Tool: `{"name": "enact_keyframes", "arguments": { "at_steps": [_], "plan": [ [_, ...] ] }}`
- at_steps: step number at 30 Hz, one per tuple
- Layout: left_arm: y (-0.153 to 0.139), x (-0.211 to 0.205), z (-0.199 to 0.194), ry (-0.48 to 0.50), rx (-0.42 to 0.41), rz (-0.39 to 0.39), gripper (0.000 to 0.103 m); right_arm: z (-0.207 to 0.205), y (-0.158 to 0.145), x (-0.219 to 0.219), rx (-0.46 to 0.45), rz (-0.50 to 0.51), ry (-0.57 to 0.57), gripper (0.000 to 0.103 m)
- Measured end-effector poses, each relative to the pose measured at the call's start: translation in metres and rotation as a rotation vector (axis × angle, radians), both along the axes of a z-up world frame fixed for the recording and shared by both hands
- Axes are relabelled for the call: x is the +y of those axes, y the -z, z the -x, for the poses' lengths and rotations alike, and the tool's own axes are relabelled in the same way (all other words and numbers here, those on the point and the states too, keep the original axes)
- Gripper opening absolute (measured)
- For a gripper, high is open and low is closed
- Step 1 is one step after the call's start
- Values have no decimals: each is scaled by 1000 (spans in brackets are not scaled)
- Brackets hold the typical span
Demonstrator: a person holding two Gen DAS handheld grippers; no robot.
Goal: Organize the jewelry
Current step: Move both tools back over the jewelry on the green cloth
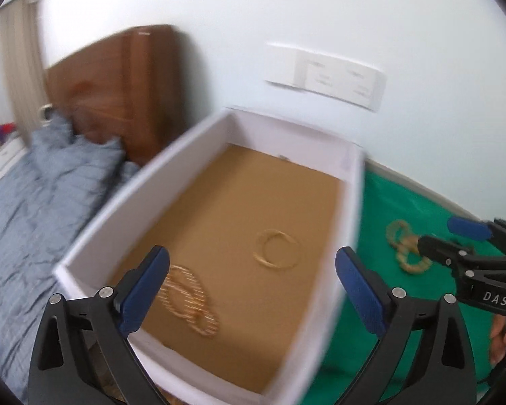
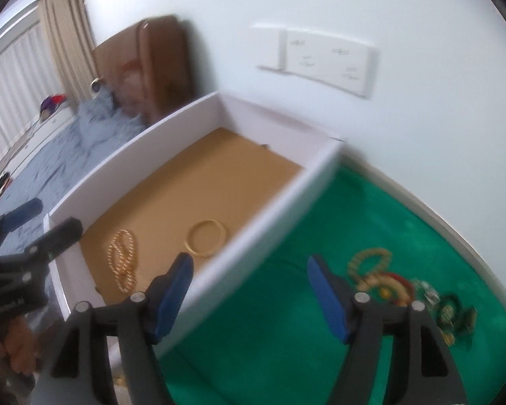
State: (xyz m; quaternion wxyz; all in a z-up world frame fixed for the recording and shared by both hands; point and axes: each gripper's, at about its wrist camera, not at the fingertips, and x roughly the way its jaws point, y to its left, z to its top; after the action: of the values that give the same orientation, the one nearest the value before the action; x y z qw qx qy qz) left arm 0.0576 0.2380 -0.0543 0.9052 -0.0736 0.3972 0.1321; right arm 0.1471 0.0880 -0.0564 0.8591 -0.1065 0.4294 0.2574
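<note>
1. White box (image 1: 124, 202), open at the top, with a brown floor; it stands on a green cloth (image 1: 398, 209) close to a white wall (image 1: 286, 6).
2. Gold bangle (image 1: 277, 249): lies flat on the box floor, towards the side nearest the cloth.
3. Gold bead chain (image 1: 190, 298): coiled in loops on the box floor, apart from the bangle, near the front corner.
4. Heap of mixed jewelry (image 2: 408, 287): rests on the green cloth outside the box; it includes cream bead loops, a red piece and dark green pieces. Finer detail is blurred.
5. Left gripper (image 1: 253, 290): blue-padded jaws spread wide above the front of the box, nothing between them.
6. Right gripper (image 2: 249, 293): jaws apart and empty, straddling the box's side wall and the edge of the cloth, with the heap just beyond its right finger.
7. Background: wooden headboard (image 1: 118, 81), grey bedding (image 1: 40, 195), beige curtain (image 2: 67, 44), white wall sockets (image 1: 337, 77).
</note>
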Motion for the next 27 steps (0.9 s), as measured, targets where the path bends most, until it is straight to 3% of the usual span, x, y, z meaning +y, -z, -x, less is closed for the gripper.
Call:
{"name": "enact_keyframes", "arguments": {
  "at_steps": [8,13,16,23,25,27],
  "plan": [
    [-13,-84,-6,203,4,38,99,42,-2,-135,-50,30,230,72],
    [-11,-146,-12,293,30,15,100,63,0,-207,-63,32,348,72],
    [-7,-183,-14,357,31,-24,100,73,2,-235,-50,28,388,72],
    [0,-239,-18,428,46,43,100,89,-5,-287,-72,2,451,73],
    [2,-253,-19,441,51,24,100,88,-4,-296,-61,-3,467,82],
    [4,-261,-21,425,49,30,100,87,-3,-302,-52,-2,480,84]
  ]
}}
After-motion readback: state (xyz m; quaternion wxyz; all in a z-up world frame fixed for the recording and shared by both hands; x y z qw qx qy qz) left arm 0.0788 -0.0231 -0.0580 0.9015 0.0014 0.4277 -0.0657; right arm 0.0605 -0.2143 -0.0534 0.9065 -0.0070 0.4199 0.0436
